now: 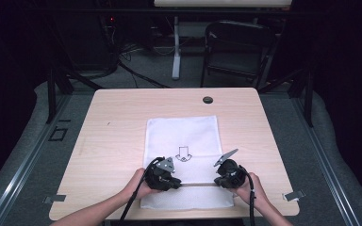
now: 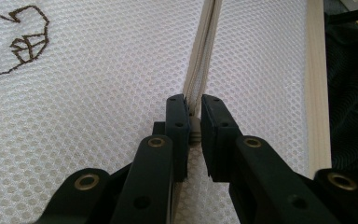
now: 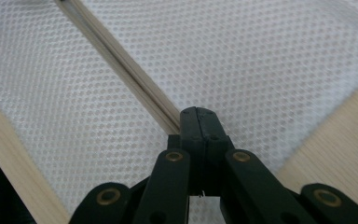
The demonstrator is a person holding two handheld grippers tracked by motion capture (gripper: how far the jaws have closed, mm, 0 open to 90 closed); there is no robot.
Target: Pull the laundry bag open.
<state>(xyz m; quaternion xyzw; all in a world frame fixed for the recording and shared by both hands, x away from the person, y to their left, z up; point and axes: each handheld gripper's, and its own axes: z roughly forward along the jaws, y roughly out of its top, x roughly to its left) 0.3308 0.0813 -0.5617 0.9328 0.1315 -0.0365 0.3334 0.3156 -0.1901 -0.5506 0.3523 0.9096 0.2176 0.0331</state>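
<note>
one white mesh bag [image 1: 184, 136] with one zipper [image 2: 204, 51], two grippers, perhaps one folding chair [image 1: 233, 47].

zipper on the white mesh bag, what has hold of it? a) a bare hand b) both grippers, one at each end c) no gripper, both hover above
b: the left gripper pinches the zipper pull, and the right gripper is shut at the other end.

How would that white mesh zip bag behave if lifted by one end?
The white mesh zip bag would probably sag and fold, since it lies limp and flat on the wooden table. Its open-holed netting suggests little weight. The beige zipper strip looks somewhat firmer.
</note>
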